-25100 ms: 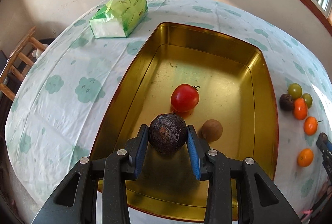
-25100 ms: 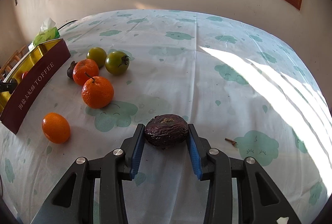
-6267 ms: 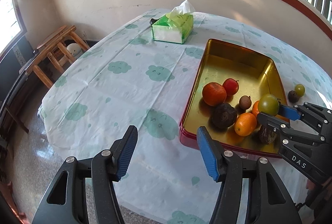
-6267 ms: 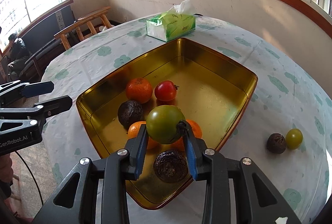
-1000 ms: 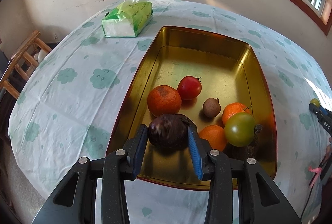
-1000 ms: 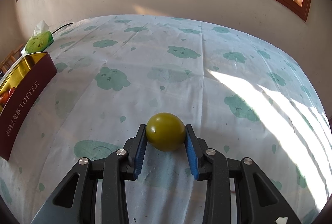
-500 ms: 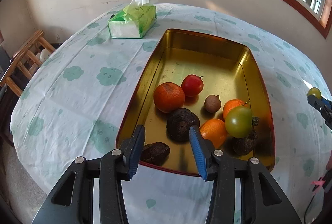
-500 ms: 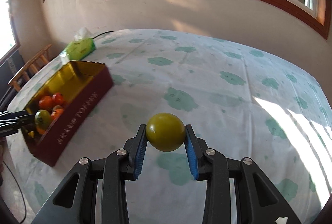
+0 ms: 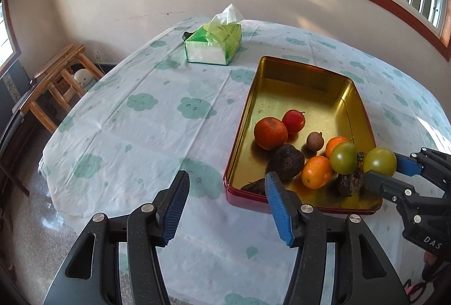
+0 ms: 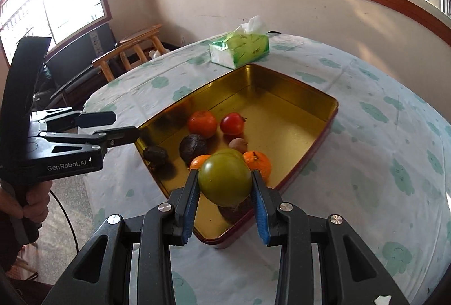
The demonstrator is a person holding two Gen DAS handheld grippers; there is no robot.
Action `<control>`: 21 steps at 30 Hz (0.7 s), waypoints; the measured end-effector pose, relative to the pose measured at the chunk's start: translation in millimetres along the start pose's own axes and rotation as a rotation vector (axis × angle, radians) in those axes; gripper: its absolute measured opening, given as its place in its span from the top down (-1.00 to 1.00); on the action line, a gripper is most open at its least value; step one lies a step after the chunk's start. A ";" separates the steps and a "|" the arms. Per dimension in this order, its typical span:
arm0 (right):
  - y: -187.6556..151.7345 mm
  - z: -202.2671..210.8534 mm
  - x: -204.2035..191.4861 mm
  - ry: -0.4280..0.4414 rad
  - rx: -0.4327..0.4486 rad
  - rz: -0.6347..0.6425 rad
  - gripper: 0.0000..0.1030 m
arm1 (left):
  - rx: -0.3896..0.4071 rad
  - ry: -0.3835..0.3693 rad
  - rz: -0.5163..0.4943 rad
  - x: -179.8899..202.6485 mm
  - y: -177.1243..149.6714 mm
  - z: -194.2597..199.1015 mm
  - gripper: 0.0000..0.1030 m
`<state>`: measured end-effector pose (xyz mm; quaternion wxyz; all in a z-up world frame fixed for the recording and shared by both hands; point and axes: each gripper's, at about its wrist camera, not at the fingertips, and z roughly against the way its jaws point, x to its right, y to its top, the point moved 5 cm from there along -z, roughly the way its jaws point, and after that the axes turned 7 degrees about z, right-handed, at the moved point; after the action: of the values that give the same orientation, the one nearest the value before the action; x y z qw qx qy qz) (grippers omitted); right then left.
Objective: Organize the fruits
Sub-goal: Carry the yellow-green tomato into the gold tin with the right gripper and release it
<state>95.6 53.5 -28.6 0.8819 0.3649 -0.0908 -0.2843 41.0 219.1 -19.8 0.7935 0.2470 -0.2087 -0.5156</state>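
Through the left wrist camera I see my left tongs (image 9: 225, 206) spread wide and holding nothing, hanging over the desk (image 9: 135, 130) just outside the near left corner of the gold tin (image 9: 363, 118). My right tongs (image 9: 380, 168) come in from the right side, pinching a green tomato (image 9: 379, 161) above the tin's near right corner, right beside another green tomato (image 9: 343, 158) that sits on the pile.

Through the right wrist camera the green tomato (image 10: 225, 180) fills the gap of my right tongs (image 10: 225, 186), with both pads pressed on its sides. The tin (image 10: 296, 133) lies straight ahead and below, its long axis running away toward the tissue pack (image 10: 239, 49). Fruit crowds the near half; the far half is bare. I judge that the right side alone is placed to lower it, slightly forward. The left tongs (image 10: 118, 125) stand off to the left, spread.
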 end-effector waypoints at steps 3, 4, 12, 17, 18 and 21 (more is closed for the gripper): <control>-4.4 -5.3 -7.4 0.013 -0.024 0.012 0.36 | -0.007 -0.005 0.019 -5.4 -0.4 0.3 -0.11; -5.1 -7.5 -9.5 0.016 -0.032 0.014 0.36 | -0.009 -0.003 0.025 -7.1 -0.1 -0.6 -0.11; 3.4 -29.2 -9.2 -0.075 -0.057 0.047 0.36 | -0.016 0.008 0.051 -16.7 -3.5 -0.8 -0.11; 8.3 -41.0 -4.6 -0.129 -0.067 0.060 0.35 | -0.029 0.011 0.055 -20.0 -6.3 -1.9 -0.11; 9.6 -41.5 -2.4 -0.139 -0.067 0.056 0.35 | -0.030 0.015 0.053 -20.3 -7.0 -1.9 -0.11; 10.4 -44.4 3.0 -0.138 -0.076 0.024 0.34 | -0.034 0.022 0.047 -19.2 -9.1 -1.5 -0.11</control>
<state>119.0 84.0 -53.3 0.8901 0.3099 -0.1447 -0.3013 28.1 233.9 -27.9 0.8117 0.2344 -0.1968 -0.4974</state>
